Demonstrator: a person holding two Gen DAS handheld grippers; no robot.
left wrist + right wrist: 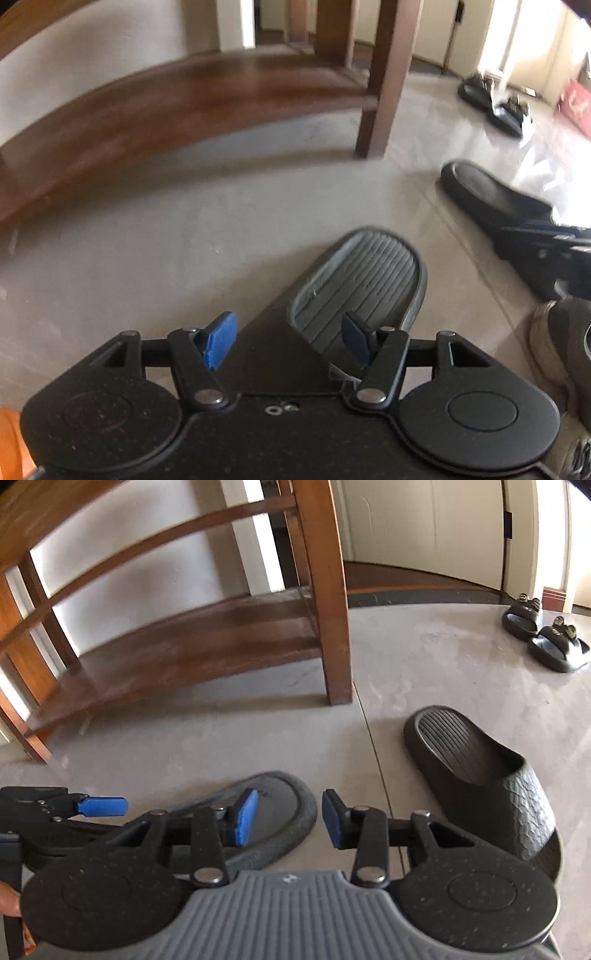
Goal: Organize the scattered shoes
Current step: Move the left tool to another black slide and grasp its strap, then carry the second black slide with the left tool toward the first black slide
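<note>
- Left wrist view is showing the left gripper (286, 339) with its blue pads spread apart, gripping nothing; a grey slide sandal (364, 280) with a ribbed footbed is lying on the floor just ahead of it, reaching in beside the right-hand pad.
- Right gripper (286, 821) is likewise gaping wide over the floor (424, 657), nothing between its pads.
- Ahead and to its right, a black slide sandal (484, 786) with a ribbed footbed and scaly textured strap is resting near the wooden shoe rack (207, 642).
- Far ahead-right, a pair of black sandals (543, 637) is sitting side by side.
</note>
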